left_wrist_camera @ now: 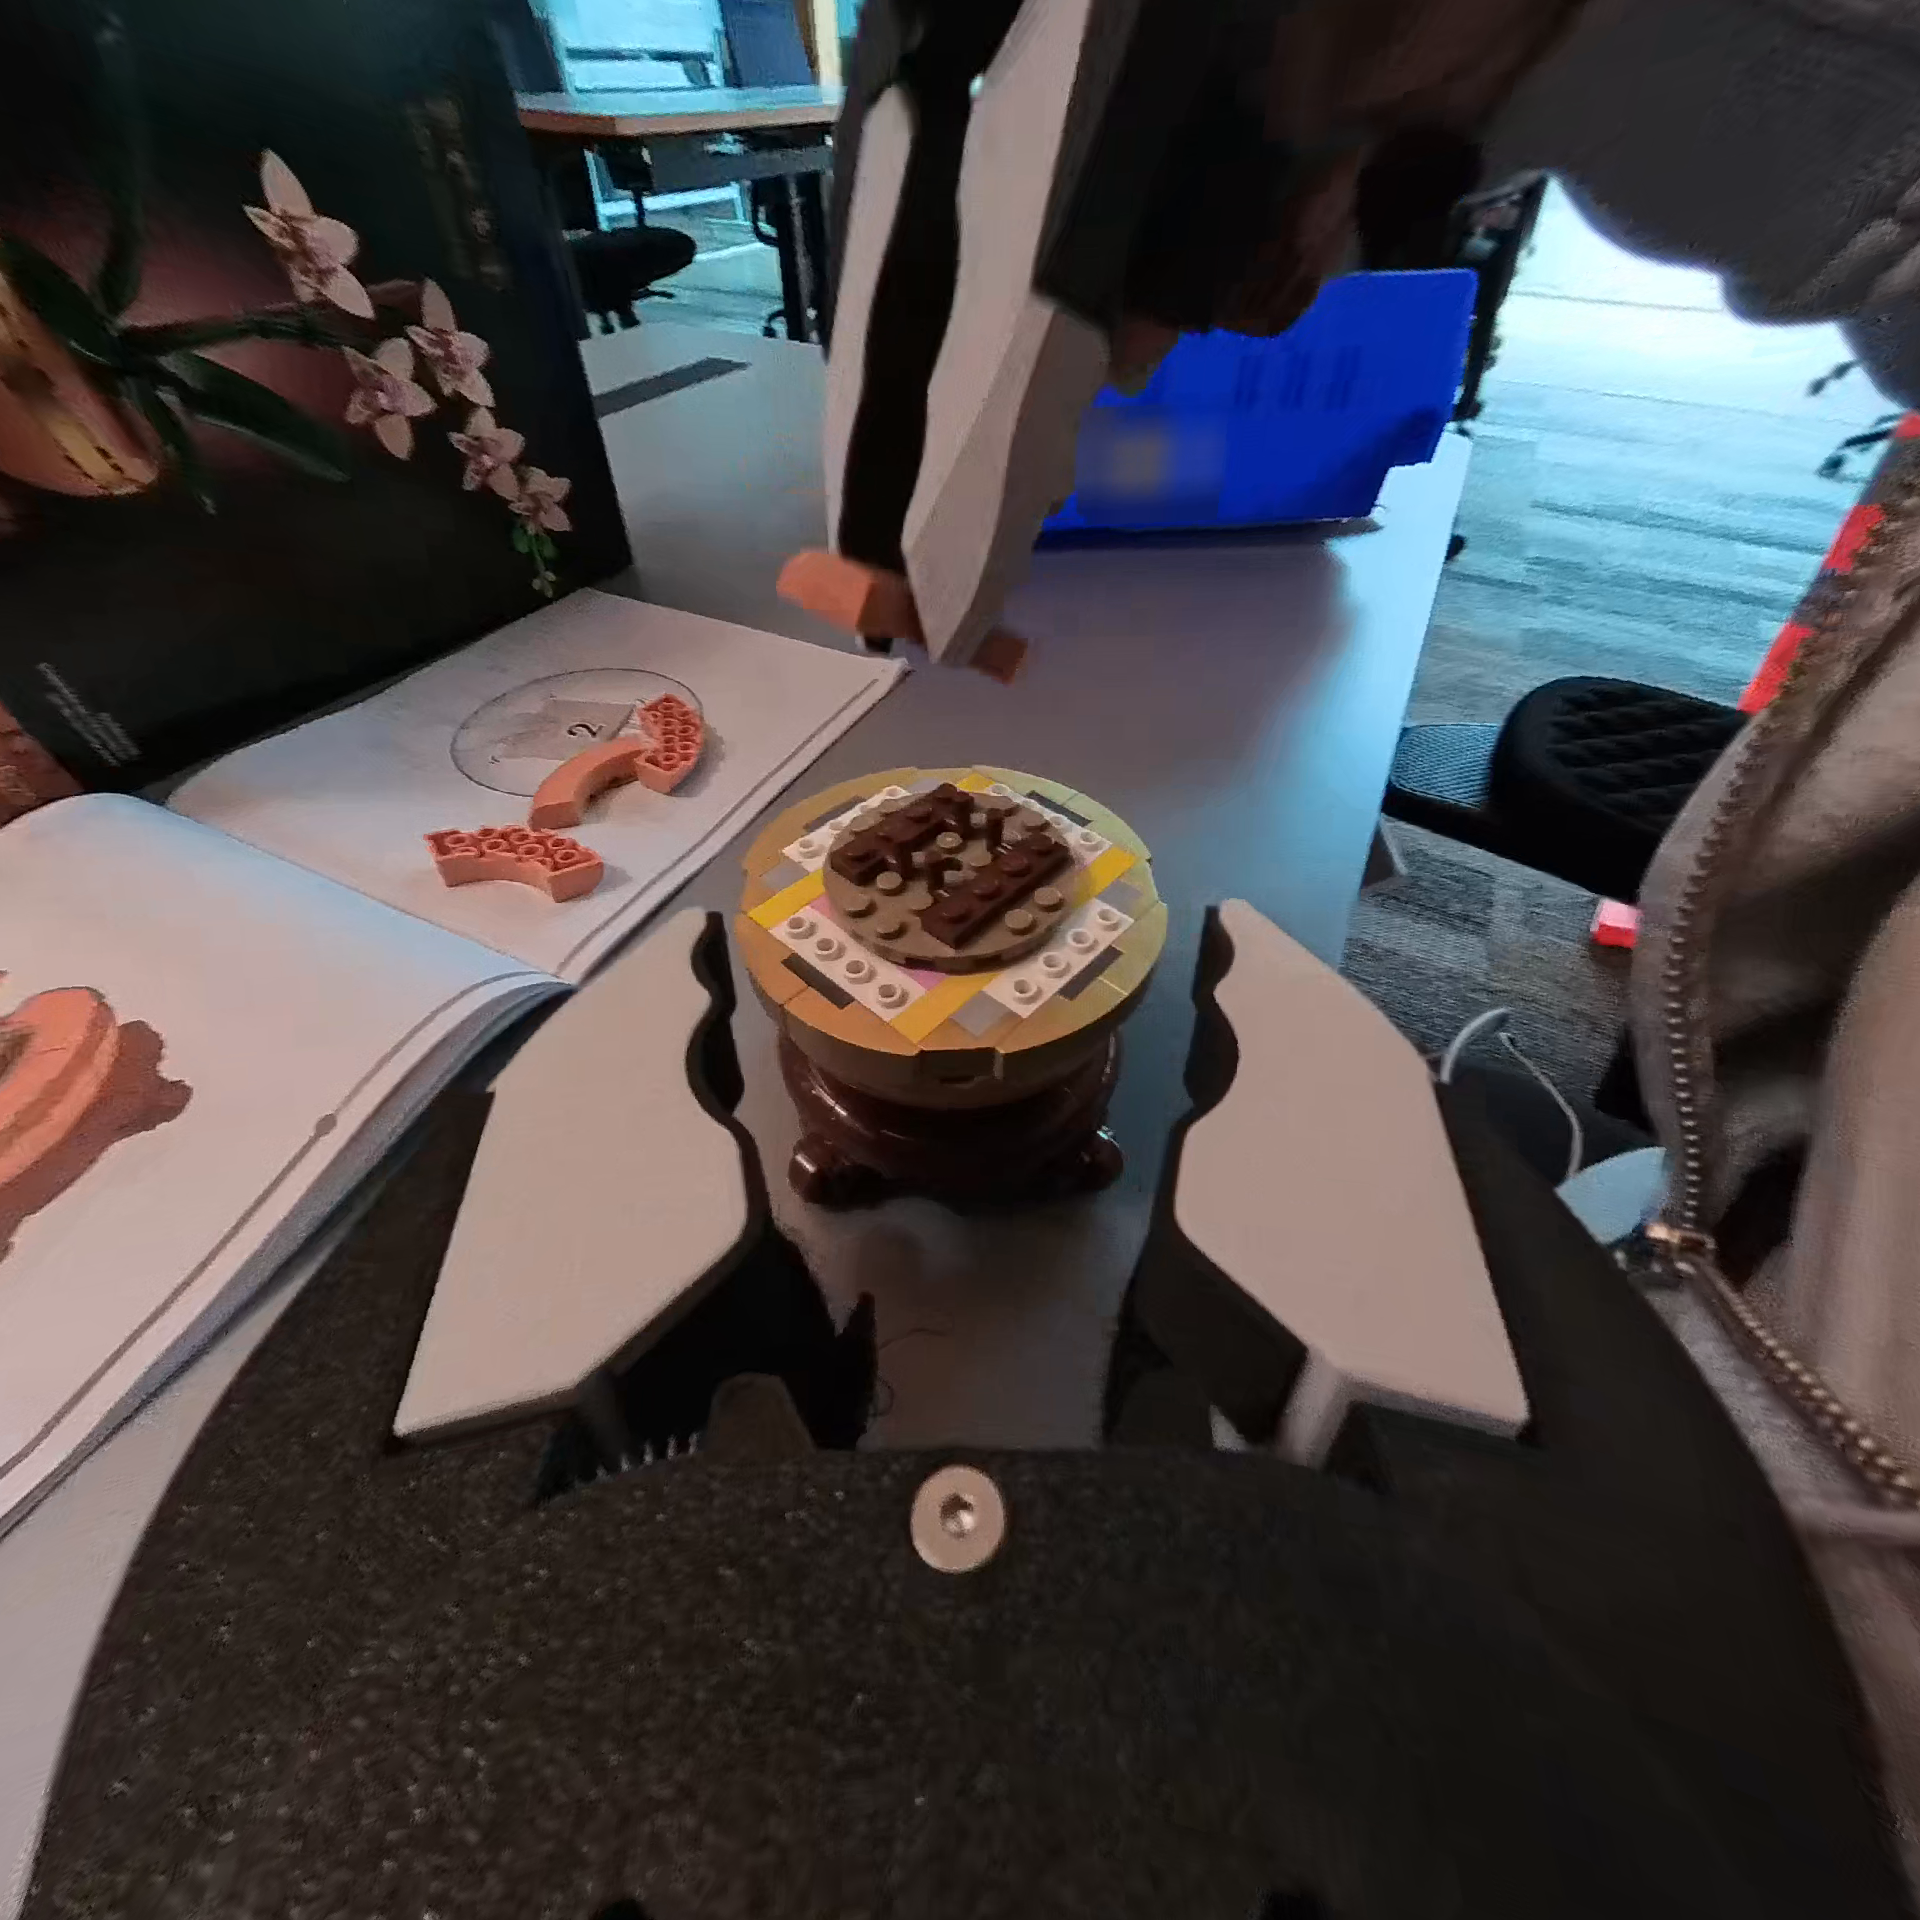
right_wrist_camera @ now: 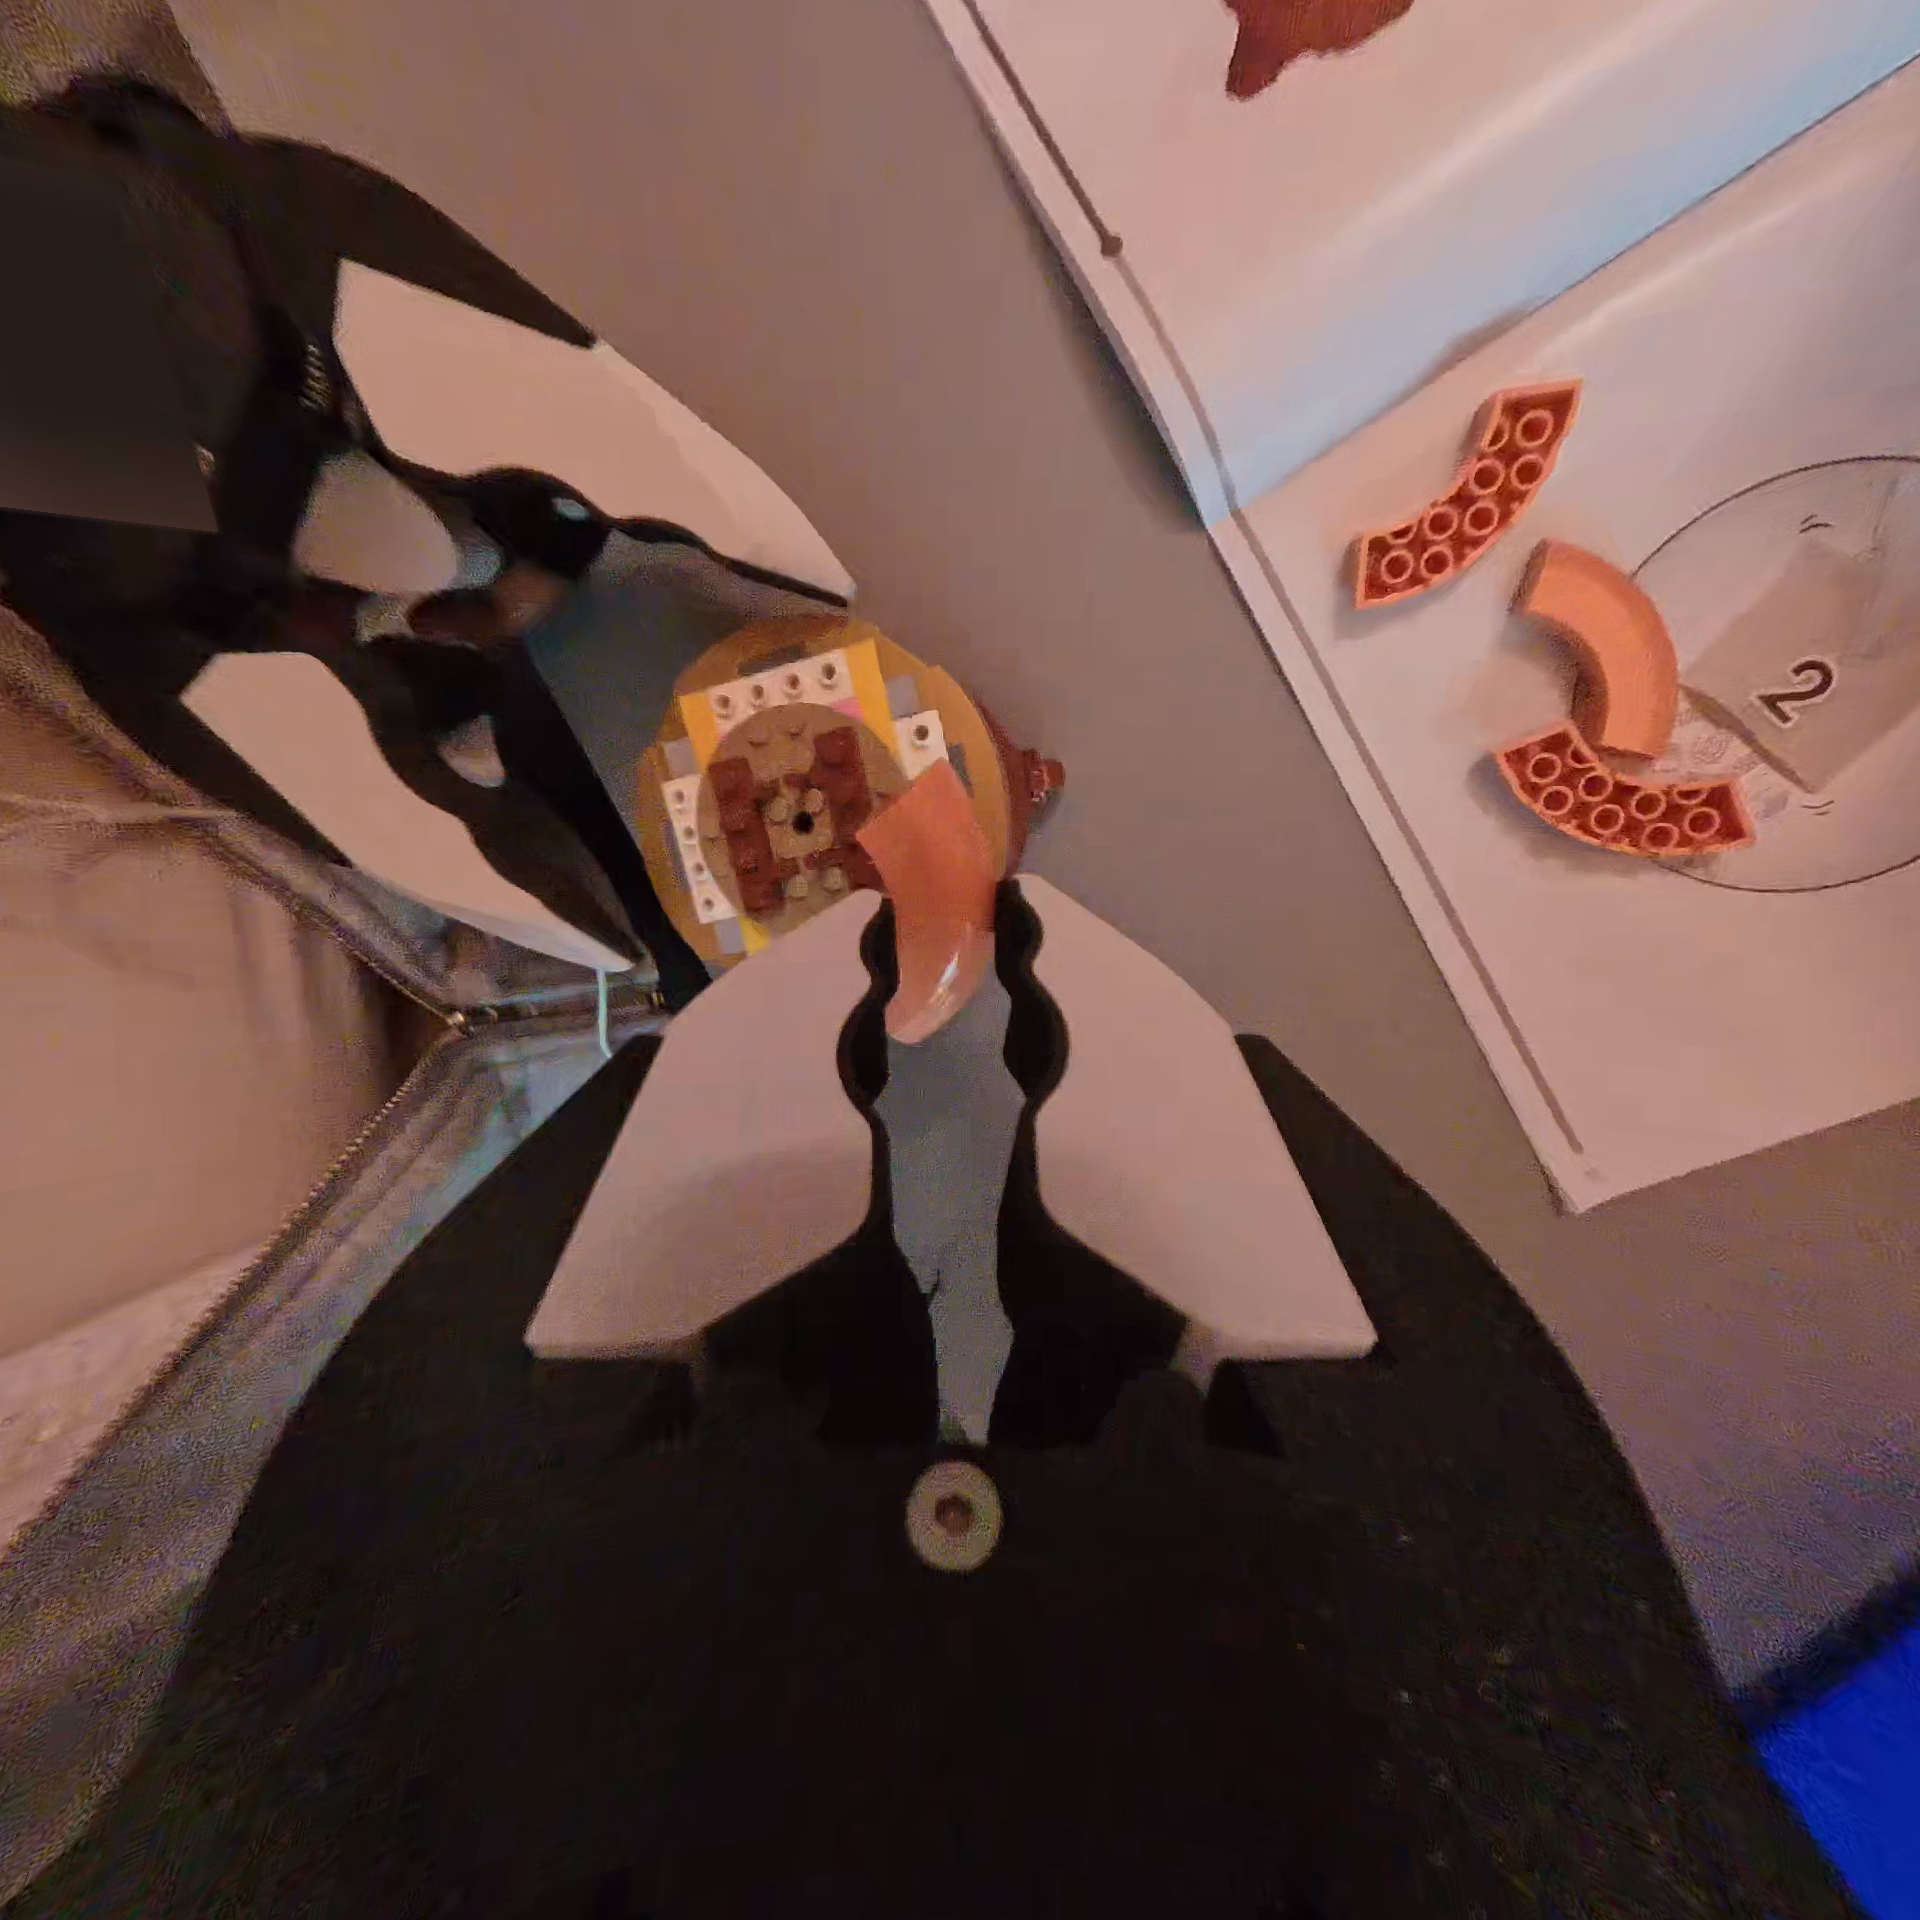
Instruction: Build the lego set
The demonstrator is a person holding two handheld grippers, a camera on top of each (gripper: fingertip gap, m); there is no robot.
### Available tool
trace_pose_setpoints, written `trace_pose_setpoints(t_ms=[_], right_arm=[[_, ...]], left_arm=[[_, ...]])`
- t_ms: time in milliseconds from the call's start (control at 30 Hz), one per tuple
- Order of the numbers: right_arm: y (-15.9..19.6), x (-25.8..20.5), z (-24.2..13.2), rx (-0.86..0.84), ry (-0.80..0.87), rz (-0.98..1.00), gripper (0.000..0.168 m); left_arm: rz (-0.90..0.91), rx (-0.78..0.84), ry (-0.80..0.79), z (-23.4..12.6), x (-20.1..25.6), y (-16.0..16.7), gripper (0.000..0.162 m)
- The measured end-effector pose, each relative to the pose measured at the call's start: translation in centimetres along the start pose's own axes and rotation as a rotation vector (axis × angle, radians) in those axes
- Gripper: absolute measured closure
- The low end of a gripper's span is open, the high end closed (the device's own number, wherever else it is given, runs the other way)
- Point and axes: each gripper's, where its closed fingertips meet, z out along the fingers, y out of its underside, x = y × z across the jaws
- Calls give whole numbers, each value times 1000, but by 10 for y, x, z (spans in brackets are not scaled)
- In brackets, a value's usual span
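— Where's the build?

— The pot base (left_wrist_camera: 951, 966) stands on the grey bench (left_wrist_camera: 1195, 727): dark brown foot, round tan top with white, yellow and brown plates. The left tongs (left_wrist_camera: 961, 971) sit spread wide, one finger on each side of it, not touching.

— And the right tongs (right_wrist_camera: 940, 935)?

— Above it, clamped on a curved salmon piece (right_wrist_camera: 928, 894).

— Anything nearby?

— Three more salmon curves (left_wrist_camera: 566, 805) lie on the open booklet (left_wrist_camera: 343, 935), well to the side. The box (left_wrist_camera: 312, 364) stands behind, a blue bin (left_wrist_camera: 1299, 416) farther off.
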Motion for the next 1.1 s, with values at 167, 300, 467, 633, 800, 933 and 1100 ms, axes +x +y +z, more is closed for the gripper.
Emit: trace_pose_setpoints(t_ms=[167, 300, 467, 633, 800, 933, 1100], right_arm=[[-8, 1, 16, -218, -4, -78, 150], [-2, -3, 20, -383, -36, -110, 150], [0, -5, 18, -451, -47, -137, 150], [-4, -7, 19, -452, -44, -160, 150], [-3, -7, 20, -433, -46, -159, 150], [-1, -6, 19, -423, -40, -155, 150], [-1, -7, 22, -417, -49, -148, 150]], left_arm=[[-92, -16, 65, -2, -1, 3, 74], [-162, -32, 101, -2, -2, 6, 77], [-148, -35, 117, -2, 1, 6, 82], [-64, -98, 84, 3, 6, 13, 73], [-53, -108, 59, 4, 4, 15, 76], [-38, -124, 45, 6, 3, 17, 78], [-26, -139, 39, 7, 4, 19, 80]])
